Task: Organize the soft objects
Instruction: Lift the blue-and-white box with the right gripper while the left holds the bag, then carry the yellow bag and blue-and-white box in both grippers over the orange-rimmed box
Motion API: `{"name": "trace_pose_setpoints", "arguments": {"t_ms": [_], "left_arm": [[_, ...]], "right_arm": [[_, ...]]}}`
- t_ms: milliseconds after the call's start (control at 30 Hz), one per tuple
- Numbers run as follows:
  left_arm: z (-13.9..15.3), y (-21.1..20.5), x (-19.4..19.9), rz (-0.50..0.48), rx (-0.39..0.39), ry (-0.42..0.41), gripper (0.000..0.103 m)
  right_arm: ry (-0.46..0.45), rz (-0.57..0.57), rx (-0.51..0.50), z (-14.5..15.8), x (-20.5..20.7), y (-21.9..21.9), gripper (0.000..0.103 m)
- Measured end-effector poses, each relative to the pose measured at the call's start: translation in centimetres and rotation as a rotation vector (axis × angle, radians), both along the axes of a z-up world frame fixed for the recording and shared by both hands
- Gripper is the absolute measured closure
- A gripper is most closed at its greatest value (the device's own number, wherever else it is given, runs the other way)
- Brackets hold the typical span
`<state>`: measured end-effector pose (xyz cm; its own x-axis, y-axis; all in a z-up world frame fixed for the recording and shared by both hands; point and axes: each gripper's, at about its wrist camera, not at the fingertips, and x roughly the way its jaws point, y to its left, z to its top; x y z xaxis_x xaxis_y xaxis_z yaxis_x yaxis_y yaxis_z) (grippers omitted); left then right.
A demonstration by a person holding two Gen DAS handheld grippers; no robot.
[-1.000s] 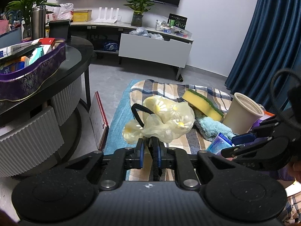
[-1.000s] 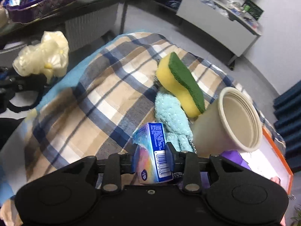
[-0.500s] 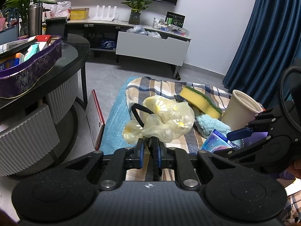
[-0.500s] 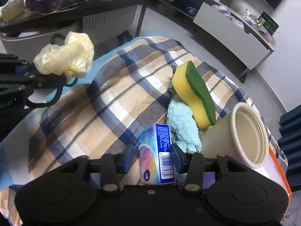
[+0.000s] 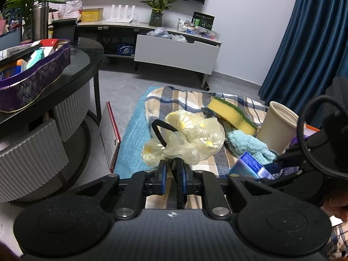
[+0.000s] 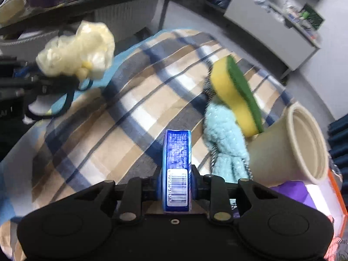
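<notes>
Low centre in the right view, the right gripper [image 6: 176, 187] clamps a glossy blue tissue pack [image 6: 177, 169]. The left gripper [image 5: 173, 169] pinches a crinkly, sheer yellow scrunchie [image 5: 191, 139]. Beyond, on the plaid cloth [image 6: 121, 117]: fluffy towel [image 6: 224, 139], sponge [image 6: 237, 95], ribbed cup [image 6: 300, 148]. Only the left view shows the curtain [image 5: 304, 39].

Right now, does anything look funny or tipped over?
Yes. The yellow sponge isn't flat: it leans up on its edge over the fluffy blue cloth, against the paper cup. The cup looks upright.
</notes>
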<state>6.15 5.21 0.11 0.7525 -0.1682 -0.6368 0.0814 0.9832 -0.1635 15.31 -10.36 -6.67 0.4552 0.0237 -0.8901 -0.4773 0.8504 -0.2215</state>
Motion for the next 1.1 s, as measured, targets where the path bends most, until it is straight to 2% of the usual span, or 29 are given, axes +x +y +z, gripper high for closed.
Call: {"name": "trace_pose_setpoints", "arguments": {"t_ms": [333,500,800,1100], "left_arm": [[2.2,-1.2,0.8,0.061,0.036,-0.024,0.087],[4.2,-2.6,0.9,0.046,0.051,-0.057,0.087],[6.0,-4.9,0.4,0.015,0.063,-0.088,0.087],[6.2,-7.4,0.0,-0.022,0.082,-0.085,0.087]], "right_arm": [[-0.221,-0.231,0.216,7.3,-2.6,-1.7,0.073],[-0.313,-0.314,0.303,10.4,-4.4,-3.6,0.073],[-0.357,-0.367,0.348,12.5,-6.8,-6.8,0.073],[-0.376,-0.416,0.383,12.8,-8.7,-9.5,0.073]]}}
